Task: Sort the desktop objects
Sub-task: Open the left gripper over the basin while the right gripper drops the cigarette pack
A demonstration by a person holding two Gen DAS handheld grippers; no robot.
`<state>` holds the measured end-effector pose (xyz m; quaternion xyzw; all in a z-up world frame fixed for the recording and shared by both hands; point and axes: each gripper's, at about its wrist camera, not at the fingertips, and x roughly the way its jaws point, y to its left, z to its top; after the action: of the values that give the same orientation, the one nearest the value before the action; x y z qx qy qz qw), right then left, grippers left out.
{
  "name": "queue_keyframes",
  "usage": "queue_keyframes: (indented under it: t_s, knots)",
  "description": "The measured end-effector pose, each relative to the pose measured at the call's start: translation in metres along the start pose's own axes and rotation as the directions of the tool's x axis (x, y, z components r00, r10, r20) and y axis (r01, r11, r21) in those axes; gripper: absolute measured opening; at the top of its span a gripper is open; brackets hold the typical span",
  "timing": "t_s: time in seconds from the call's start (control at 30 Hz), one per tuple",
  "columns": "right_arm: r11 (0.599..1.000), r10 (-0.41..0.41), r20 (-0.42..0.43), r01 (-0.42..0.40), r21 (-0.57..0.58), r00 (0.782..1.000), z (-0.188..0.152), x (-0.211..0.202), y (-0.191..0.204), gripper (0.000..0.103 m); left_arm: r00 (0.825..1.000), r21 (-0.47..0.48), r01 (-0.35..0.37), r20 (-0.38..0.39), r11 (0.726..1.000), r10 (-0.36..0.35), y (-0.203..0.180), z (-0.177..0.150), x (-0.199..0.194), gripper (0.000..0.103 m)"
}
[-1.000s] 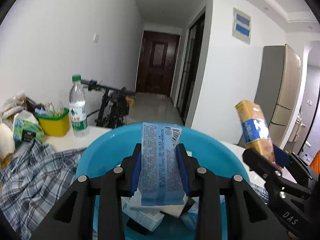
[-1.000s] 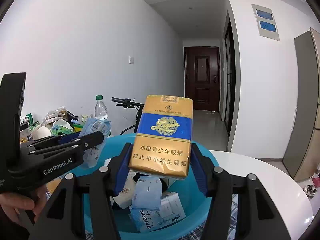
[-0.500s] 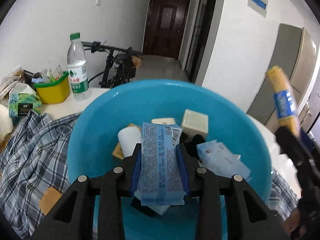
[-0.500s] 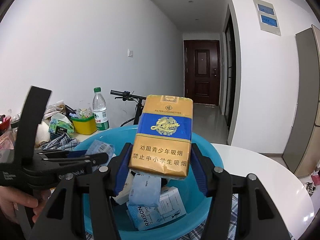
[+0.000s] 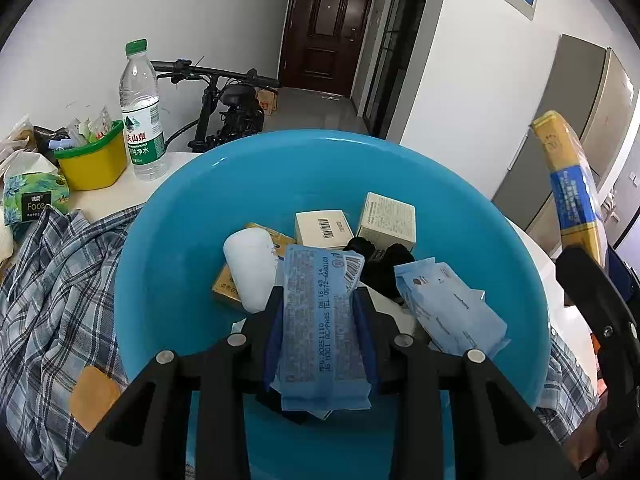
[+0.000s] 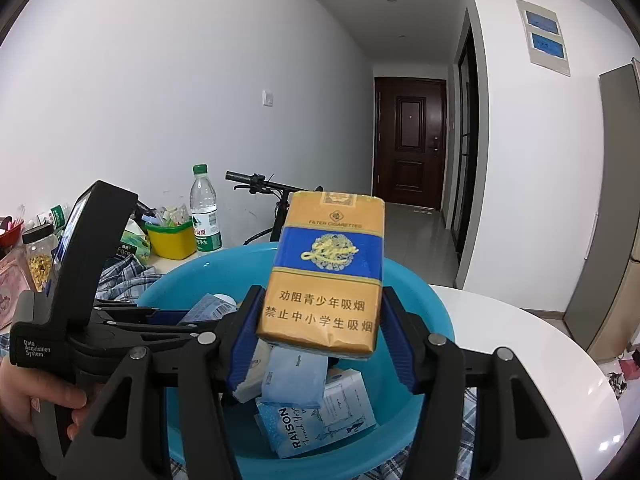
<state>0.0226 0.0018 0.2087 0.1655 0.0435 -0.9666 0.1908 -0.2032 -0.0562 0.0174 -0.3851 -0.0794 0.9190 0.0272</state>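
Lowered over the basin (image 5: pixel 192 216), left tool (image 5: pixel 320 304) clamps blue packet (image 5: pixel 322 332).

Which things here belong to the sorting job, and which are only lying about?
Part of the job:
- blue wrapped packet in the left hand-held gripper
- cigarette pack in the right hand-held gripper
- blue basin holding small boxes

Lying about:
- water bottle
- yellow tub
- plaid shirt
- bicycle

White desk (image 6: pixel 560 344) w/ blue basin (image 5: pixel 192 208) centre frame, plaid cloth (image 5: pixel 52 280) left, water bottle (image 5: pixel 142 112) & yellow tub (image 5: pixel 94 164) upper left.
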Motion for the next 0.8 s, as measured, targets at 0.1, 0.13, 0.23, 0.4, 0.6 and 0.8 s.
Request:
queue_keyframes:
  t_s: [0.1,0.13,0.23,0.4,0.6,0.8]
  knots:
    - [1.000,0.000,0.001,0.000,0.001,1.000,0.001,0.000,0.001,0.056,1.000,0.002,-0.001,0.003,1.000,0.001,-0.001,0.000,0.000,0.036]
    - [1.000,0.000,-0.001,0.000,0.000,1.000,0.000,0.000,0.001,0.056,1.000,0.003,-0.001,0.004,1.000,0.001,-0.002,0.000,0.000,0.036]
    - [1.000,0.000,-0.001,0.000,0.000,1.000,0.000,0.000,0.001,0.056,1.000,0.009,-0.005,0.005,1.000,0.005,-0.003,0.000,-0.001,0.036]
    - [1.000,-0.002,-0.002,0.002,-0.003,1.000,0.000,0.000,0.002,0.056,0.998,0.006,-0.027,0.048,1.000,0.027,-0.003,0.002,-0.007,0.079]
    - [1.000,0.002,-0.006,-0.002,0.003,1.000,-0.001,0.001,0.002,0.056,0.988,-0.007,-0.070,0.135,0.998,0.070,0.002,0.007,-0.028,0.088]
    - [0.996,0.084,-0.065,-0.082,0.040,0.994,-0.008,0.011,0.005,0.056,0.958,-0.112,-0.186,0.199,0.976,0.205,0.030,0.012,-0.047,0.088]
